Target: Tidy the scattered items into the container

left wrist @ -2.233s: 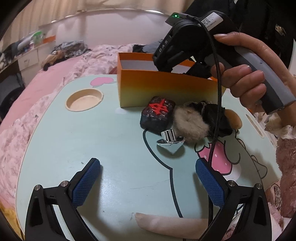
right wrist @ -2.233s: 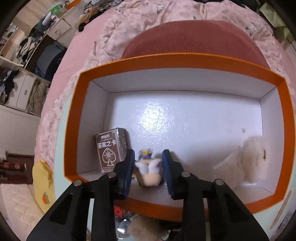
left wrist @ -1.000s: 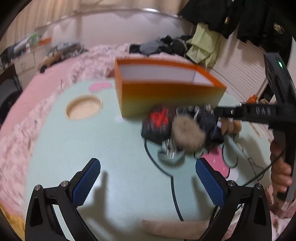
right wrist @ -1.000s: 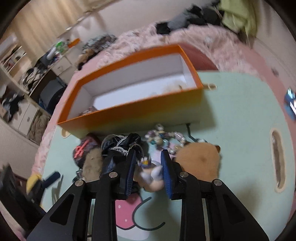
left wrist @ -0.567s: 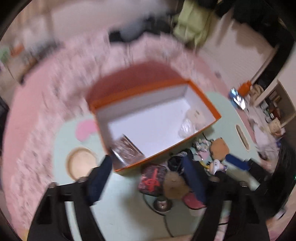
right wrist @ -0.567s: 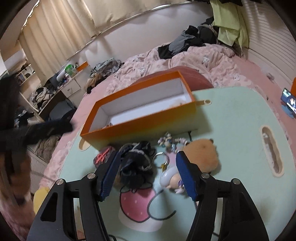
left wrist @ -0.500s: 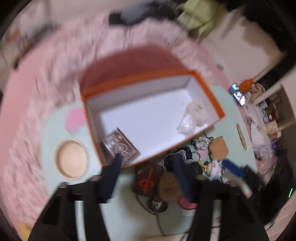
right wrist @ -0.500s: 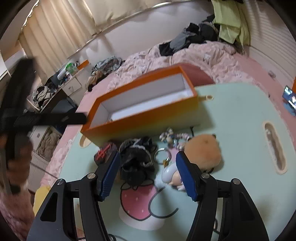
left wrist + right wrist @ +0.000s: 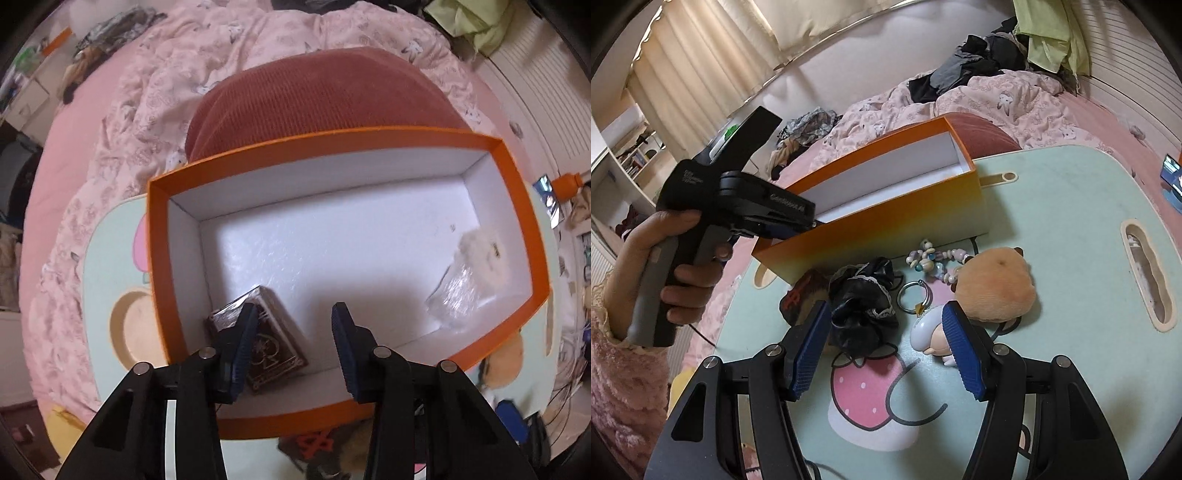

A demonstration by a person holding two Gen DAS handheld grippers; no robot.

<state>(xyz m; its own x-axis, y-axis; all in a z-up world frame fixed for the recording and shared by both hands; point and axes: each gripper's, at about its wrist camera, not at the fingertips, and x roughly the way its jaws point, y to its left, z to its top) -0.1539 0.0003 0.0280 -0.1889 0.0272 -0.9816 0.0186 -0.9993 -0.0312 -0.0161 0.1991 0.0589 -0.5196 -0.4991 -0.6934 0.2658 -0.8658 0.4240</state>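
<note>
Over on the near side of the table (image 9: 1052,221), the right gripper (image 9: 886,343) has let go of the little figurine (image 9: 925,332) it was pinching a second ago. Its jaws are spread now with nothing between them, and the toy lies just beside the right finger, so that one isn't tidied yet. Meanwhile the left gripper (image 9: 295,339) has swung from the table to right above the orange box (image 9: 155,258), with its jaws narrowed but apart and empty (only white box floor shows through the gap).

Inside the box are a card deck (image 9: 277,343) in the near left corner and a white fluffy thing (image 9: 480,251) at the right. Still out front: black lacy scrunchie (image 9: 864,306), metal ring (image 9: 914,297), bead bracelet (image 9: 934,260) and brown plush (image 9: 993,284).
</note>
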